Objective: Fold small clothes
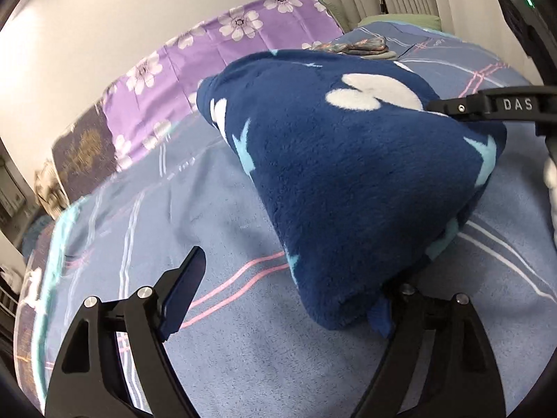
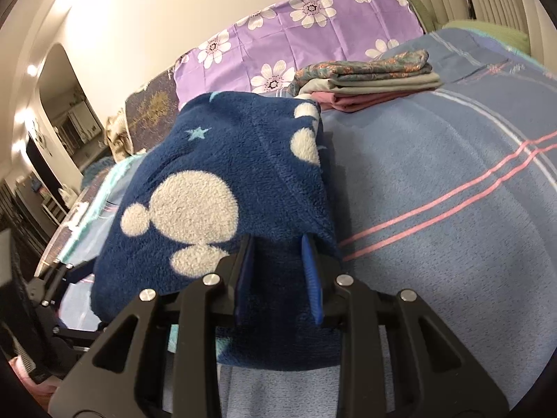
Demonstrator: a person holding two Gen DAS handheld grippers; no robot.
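Note:
A dark blue fleece garment (image 1: 334,174) with white mouse-head shapes and light blue stars lies folded and bunched up on the bed. My left gripper (image 1: 292,278) is open; its left finger (image 1: 184,285) is free over the sheet, its right finger is hidden under the fleece's near edge. In the right wrist view the fleece (image 2: 216,181) drapes over my right gripper (image 2: 278,254), whose blue-padded fingers (image 2: 310,278) stand apart with fleece lying between and over them. The right gripper's arm shows in the left wrist view (image 1: 487,108), resting on the fleece.
The bed is covered by a blue sheet with pink and white stripes (image 2: 452,209). A stack of folded clothes (image 2: 369,80) lies at the far end, also in the left wrist view (image 1: 358,48). A purple flowered pillow (image 2: 296,35) leans against the wall.

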